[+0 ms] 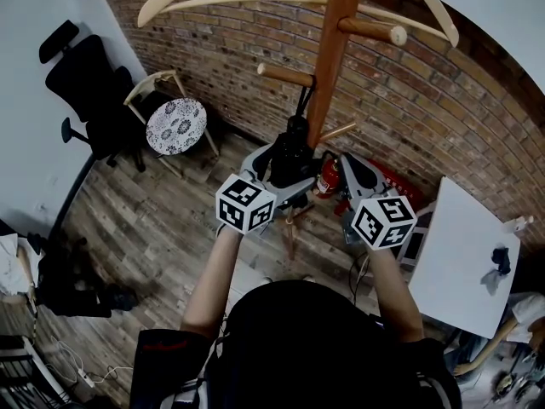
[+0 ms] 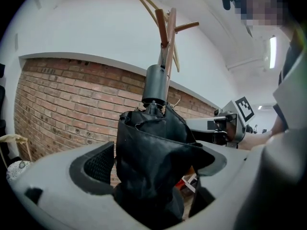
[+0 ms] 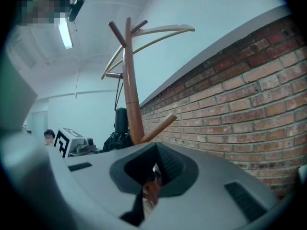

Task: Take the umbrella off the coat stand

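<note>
The umbrella (image 2: 153, 162) is a folded bundle of crumpled black cloth topped by a smooth, dark grey cylindrical handle (image 2: 156, 85). It hangs upright, long axis vertical and handle uppermost, directly between the jaws of the left gripper (image 1: 288, 167). A thin black strap (image 1: 302, 100) runs up from the handle towards a peg above that gripper.

The left gripper's jaws stand wide apart around the cloth. The cloth laps against the jaw on the side towards the other gripper, while the ribbed black pad on the far side shows a sliver of brick between itself and the bundle, so the jaws bracket the umbrella without clamping it.

The right gripper (image 1: 342, 170) sits just beside the left one, on the other side of the pole. Its jaws are drawn almost together with only a narrow slit between them, and they hold nothing.

Just ahead of both grippers rises the coat stand (image 1: 336, 49). It has one reddish-brown round wooden pole with three dowel pegs visible in the head view, and two pale, curved wooden arms sweeping out at the top.

Below the right gripper stands one red fire extinguisher (image 1: 328, 179). Beyond the grippers runs a rough red brick wall (image 1: 477, 118), and under them lies a wood plank floor (image 1: 153, 220). Well off to the left gripper's side are one stool with a round patterned seat (image 1: 176, 126) and one black office chair (image 1: 85, 83). A white bench (image 1: 460, 254) lies out to the right gripper's side.
</note>
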`<move>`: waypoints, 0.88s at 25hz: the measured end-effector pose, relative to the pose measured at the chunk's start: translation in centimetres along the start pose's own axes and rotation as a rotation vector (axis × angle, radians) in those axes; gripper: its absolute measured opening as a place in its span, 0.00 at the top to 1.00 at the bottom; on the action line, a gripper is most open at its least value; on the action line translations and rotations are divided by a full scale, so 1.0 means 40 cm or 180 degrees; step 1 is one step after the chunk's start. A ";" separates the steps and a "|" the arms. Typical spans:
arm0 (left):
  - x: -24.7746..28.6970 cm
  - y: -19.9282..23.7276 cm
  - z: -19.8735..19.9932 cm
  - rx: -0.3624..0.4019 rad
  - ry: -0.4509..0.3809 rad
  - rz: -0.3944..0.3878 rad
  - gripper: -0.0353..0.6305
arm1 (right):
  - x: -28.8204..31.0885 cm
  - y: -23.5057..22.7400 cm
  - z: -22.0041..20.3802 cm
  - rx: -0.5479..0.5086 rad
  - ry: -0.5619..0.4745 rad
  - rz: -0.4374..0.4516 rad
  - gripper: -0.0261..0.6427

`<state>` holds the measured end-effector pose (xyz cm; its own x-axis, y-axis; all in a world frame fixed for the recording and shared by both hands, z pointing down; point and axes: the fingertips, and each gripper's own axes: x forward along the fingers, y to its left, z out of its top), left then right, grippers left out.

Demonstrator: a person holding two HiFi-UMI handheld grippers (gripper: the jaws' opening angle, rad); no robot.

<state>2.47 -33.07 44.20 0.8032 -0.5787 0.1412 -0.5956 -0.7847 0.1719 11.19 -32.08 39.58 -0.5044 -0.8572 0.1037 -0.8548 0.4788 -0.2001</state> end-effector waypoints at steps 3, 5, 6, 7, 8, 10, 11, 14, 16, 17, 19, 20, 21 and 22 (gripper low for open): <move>0.008 0.002 -0.007 -0.0021 0.0004 -0.0013 0.25 | 0.004 -0.003 -0.006 0.0001 0.0007 -0.0008 0.92; 0.014 0.001 -0.011 -0.0025 0.0020 -0.0028 0.25 | 0.004 -0.005 -0.007 -0.0002 0.0010 -0.0008 0.92; 0.017 -0.001 -0.012 -0.0023 0.0031 -0.0034 0.25 | 0.004 -0.007 -0.007 -0.0002 0.0012 -0.0007 0.92; 0.020 -0.002 -0.012 -0.0020 0.0043 -0.0037 0.25 | 0.003 -0.010 -0.006 -0.0001 0.0013 -0.0005 0.92; 0.023 -0.003 -0.013 -0.0013 0.0054 -0.0034 0.25 | 0.003 -0.013 -0.005 0.0001 0.0014 -0.0004 0.92; 0.025 -0.001 -0.013 0.0006 0.0084 -0.0017 0.25 | 0.003 -0.017 -0.003 0.0005 0.0017 -0.0003 0.92; 0.024 0.001 -0.014 0.0018 0.0110 -0.0007 0.25 | 0.004 -0.018 -0.003 0.0006 0.0018 0.0000 0.92; 0.022 0.005 -0.020 0.0060 0.0215 0.0026 0.25 | 0.005 -0.014 -0.003 0.0001 0.0013 0.0016 0.92; 0.022 0.005 -0.022 0.0072 0.0251 0.0051 0.26 | 0.004 -0.011 -0.004 -0.0004 0.0009 0.0028 0.92; 0.022 0.006 -0.021 0.0074 0.0256 0.0064 0.26 | 0.004 -0.011 -0.004 -0.0005 0.0008 0.0033 0.92; 0.022 0.008 -0.020 0.0072 0.0259 0.0103 0.28 | 0.004 -0.012 -0.003 -0.0004 0.0011 0.0038 0.92; 0.022 0.011 -0.019 0.0068 0.0260 0.0130 0.31 | 0.004 -0.013 -0.002 -0.0002 0.0013 0.0040 0.92; 0.022 0.014 -0.018 0.0062 0.0262 0.0158 0.34 | 0.004 -0.014 -0.002 -0.0002 0.0015 0.0040 0.92; 0.022 0.016 -0.017 0.0056 0.0264 0.0185 0.37 | 0.003 -0.015 -0.002 -0.0003 0.0016 0.0039 0.92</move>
<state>2.76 -33.93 45.12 0.7631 -0.6036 0.2309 -0.6403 -0.7545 0.1441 11.65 -32.48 39.78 -0.5155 -0.8503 0.1061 -0.8487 0.4895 -0.2004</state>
